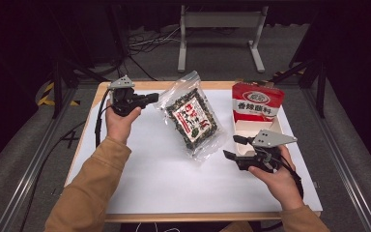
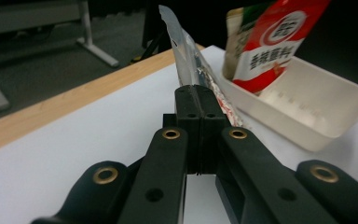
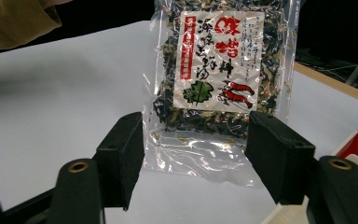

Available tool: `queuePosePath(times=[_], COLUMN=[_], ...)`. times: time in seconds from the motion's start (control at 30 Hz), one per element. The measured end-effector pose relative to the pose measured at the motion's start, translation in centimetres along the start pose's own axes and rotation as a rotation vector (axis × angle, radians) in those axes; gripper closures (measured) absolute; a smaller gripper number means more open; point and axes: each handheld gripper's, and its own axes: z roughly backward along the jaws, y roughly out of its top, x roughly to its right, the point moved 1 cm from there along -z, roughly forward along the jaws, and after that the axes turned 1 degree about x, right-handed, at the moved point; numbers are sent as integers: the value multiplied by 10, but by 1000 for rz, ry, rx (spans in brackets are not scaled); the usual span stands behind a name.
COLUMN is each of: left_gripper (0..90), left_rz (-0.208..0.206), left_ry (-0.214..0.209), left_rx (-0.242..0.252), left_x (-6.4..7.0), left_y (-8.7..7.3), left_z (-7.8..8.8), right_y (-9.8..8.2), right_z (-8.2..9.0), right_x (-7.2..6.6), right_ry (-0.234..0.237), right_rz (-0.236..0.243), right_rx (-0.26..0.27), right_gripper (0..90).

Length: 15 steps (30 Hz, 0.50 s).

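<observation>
Seaweed bag (image 1: 193, 117), mid-table, is pinched at its far corner by the left gripper (image 1: 150, 99); the right gripper (image 1: 232, 148) is held wide near its front edge.

Right gripper (image 3: 196, 156): jaws spread wide, either side of clear seaweed packet (image 3: 216, 74) lying flat on white worktop (image 3: 60, 112); tan sleeve (image 3: 16, 21) top left.

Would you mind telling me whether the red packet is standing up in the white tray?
Upright: the red packet stands on end at the white tray's far end, leaning slightly.
</observation>
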Motion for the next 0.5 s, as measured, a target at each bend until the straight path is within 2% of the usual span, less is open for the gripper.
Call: queuePosePath(times=[0.33,0.4,0.47,0.5], left_gripper=[900,900,900,900], left_rz=[-110,-116,-146,-149], left_ry=[-74,-81,-99,-108], left_rx=[69,78,97,102], left_x=[42,46,56,60], left_y=[20,22,26,27], left_z=[15,17,22,24], right_y=[7,8,10,11], right_z=[0,0,2,3], right_x=[0,1,2,3], right_ry=[-6,-7,-11,-13], right_rz=[12,12,12,12], right_rx=[15,16,19,21], right_gripper=[366,366,363,360])
